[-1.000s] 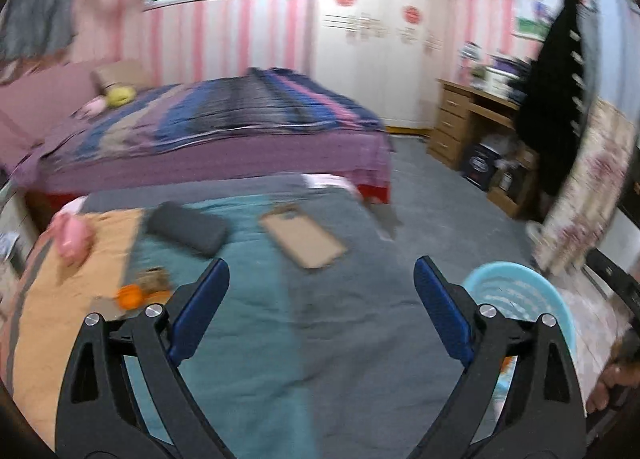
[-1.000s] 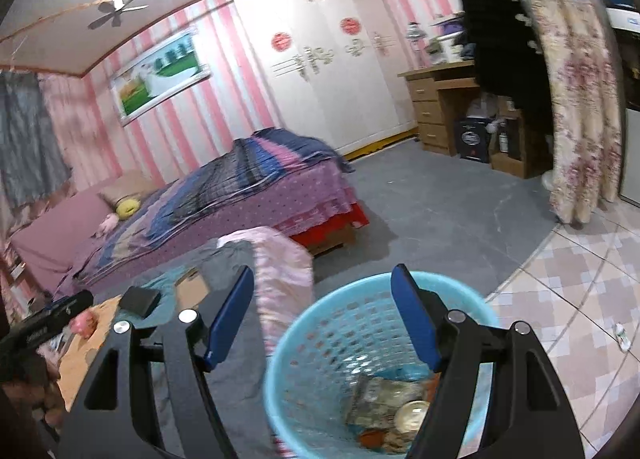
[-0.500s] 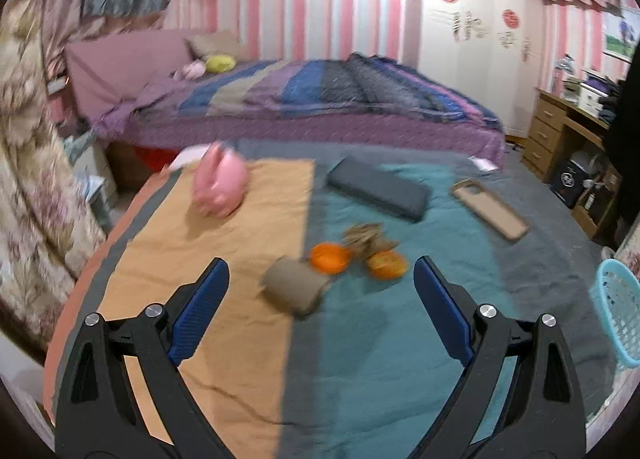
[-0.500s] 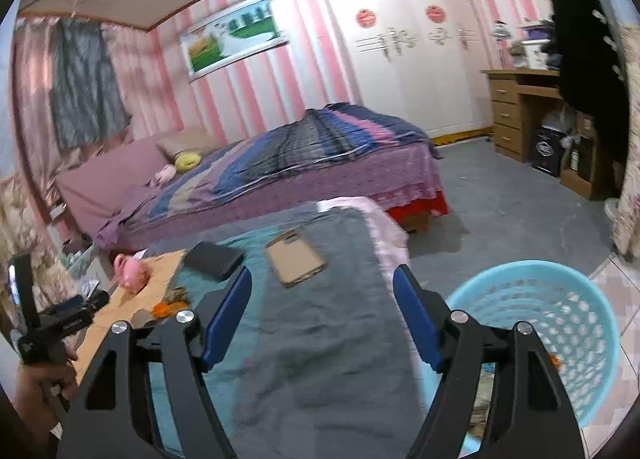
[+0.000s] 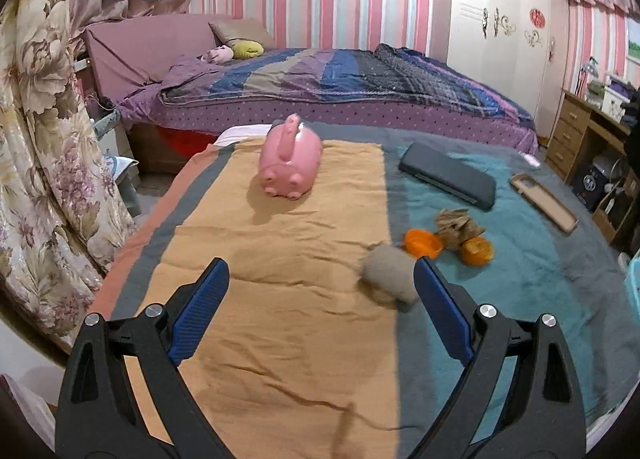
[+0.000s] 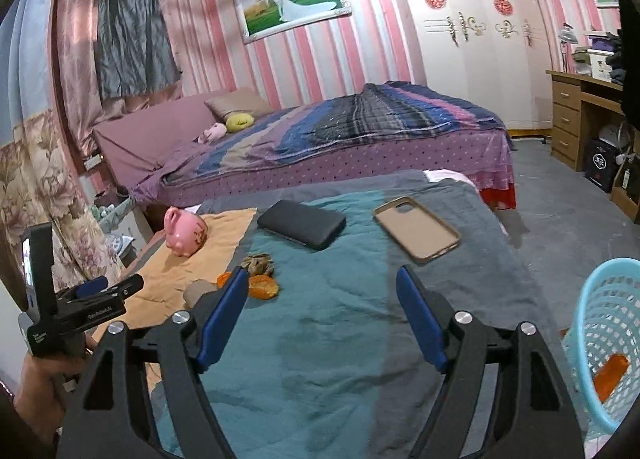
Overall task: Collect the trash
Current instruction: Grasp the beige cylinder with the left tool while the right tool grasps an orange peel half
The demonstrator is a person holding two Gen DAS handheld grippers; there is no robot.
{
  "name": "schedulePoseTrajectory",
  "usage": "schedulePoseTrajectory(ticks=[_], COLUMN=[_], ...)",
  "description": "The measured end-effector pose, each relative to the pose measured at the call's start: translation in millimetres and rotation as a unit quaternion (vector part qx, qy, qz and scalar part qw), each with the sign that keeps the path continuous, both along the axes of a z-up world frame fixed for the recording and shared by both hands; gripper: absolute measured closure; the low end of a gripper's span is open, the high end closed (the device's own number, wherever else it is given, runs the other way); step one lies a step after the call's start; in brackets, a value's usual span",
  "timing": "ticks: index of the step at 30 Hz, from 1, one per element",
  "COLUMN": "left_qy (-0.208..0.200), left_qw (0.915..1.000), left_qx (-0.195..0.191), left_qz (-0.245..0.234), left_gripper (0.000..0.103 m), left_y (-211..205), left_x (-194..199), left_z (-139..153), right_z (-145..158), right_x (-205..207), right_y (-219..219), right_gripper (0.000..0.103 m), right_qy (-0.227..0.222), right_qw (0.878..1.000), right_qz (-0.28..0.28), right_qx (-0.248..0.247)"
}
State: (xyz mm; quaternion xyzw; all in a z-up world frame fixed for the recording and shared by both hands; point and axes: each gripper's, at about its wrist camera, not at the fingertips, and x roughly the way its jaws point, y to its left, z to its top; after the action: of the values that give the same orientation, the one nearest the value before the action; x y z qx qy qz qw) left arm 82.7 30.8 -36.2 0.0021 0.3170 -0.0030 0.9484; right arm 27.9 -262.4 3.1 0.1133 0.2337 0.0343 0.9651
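Trash lies mid-table on the striped cloth: a grey-brown crumpled wad (image 5: 390, 277), two orange peel pieces (image 5: 422, 242) (image 5: 476, 251) and a brown crumpled wrapper (image 5: 456, 224). My left gripper (image 5: 320, 309) is open and empty, hovering just short of the wad, which sits by its right finger. My right gripper (image 6: 320, 317) is open and empty over the teal cloth; the peel (image 6: 262, 286) and wrapper (image 6: 260, 264) lie just beyond its left finger. The light blue trash basket (image 6: 608, 343) stands at the table's right side with orange trash inside.
A pink piggy bank (image 5: 290, 163), a black case (image 5: 448, 181) and a tan phone case (image 5: 544, 201) lie on the table. A purple bed (image 5: 340, 91) is behind, floral curtain (image 5: 44, 139) at left, wooden desk (image 6: 580, 115) at right.
Both grippers swung left from the basket toward the table. The left view now faces the trash pile and piggy bank; the right view shows the basket moved to its right edge.
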Motion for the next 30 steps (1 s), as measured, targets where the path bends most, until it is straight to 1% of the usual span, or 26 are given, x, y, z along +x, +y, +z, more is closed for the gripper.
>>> schedulePoseTrajectory(ticks=[7, 10, 13, 16, 18, 20, 26, 28, 30], left_qy=[0.022, 0.039, 0.049, 0.049, 0.049, 0.052, 0.081, 0.094, 0.108], left_qw=[0.9997, 0.9989, 0.9977, 0.996, 0.9952, 0.9949, 0.9928, 0.9916, 0.9891], left_qx=[0.004, 0.001, 0.001, -0.008, 0.002, 0.012, 0.008, 0.006, -0.008], left_qz=[-0.014, -0.027, -0.047, -0.075, -0.084, -0.085, -0.088, -0.089, -0.1], left_gripper=[0.012, 0.012, 0.012, 0.012, 0.012, 0.012, 0.013, 0.02, 0.037], left_y=[13.1, 11.5, 1.5, -13.2, -25.1, -33.4, -42.8, -43.9, -44.2], left_x=[9.0, 16.3, 21.4, 24.5, 28.7, 34.4, 54.8, 61.1, 64.6], left_z=[-19.9, -32.3, -40.6, -39.9, -40.6, -42.0, -56.1, -61.2, -65.3], right_z=[-12.4, -15.8, -19.4, -22.8, -26.4, -28.7, -35.1, -38.4, -40.6], right_x=[21.1, 30.8, 38.9, 43.9, 47.4, 50.1, 65.0, 73.2, 80.7], right_y=[20.0, 23.2, 24.8, 25.8, 27.4, 28.6, 37.4, 41.9, 47.3], right_gripper=[0.026, 0.026, 0.026, 0.026, 0.026, 0.026, 0.026, 0.026, 0.026], right_qy=[0.025, 0.033, 0.04, 0.045, 0.052, 0.056, 0.069, 0.078, 0.086], right_qw=[1.0, 0.999, 0.999, 0.999, 0.998, 0.998, 0.996, 0.995, 0.994], right_qz=[0.011, 0.018, 0.026, 0.028, 0.031, 0.035, 0.053, 0.059, 0.064], right_qx=[-0.004, -0.006, -0.011, -0.012, -0.009, -0.008, -0.016, -0.022, -0.029])
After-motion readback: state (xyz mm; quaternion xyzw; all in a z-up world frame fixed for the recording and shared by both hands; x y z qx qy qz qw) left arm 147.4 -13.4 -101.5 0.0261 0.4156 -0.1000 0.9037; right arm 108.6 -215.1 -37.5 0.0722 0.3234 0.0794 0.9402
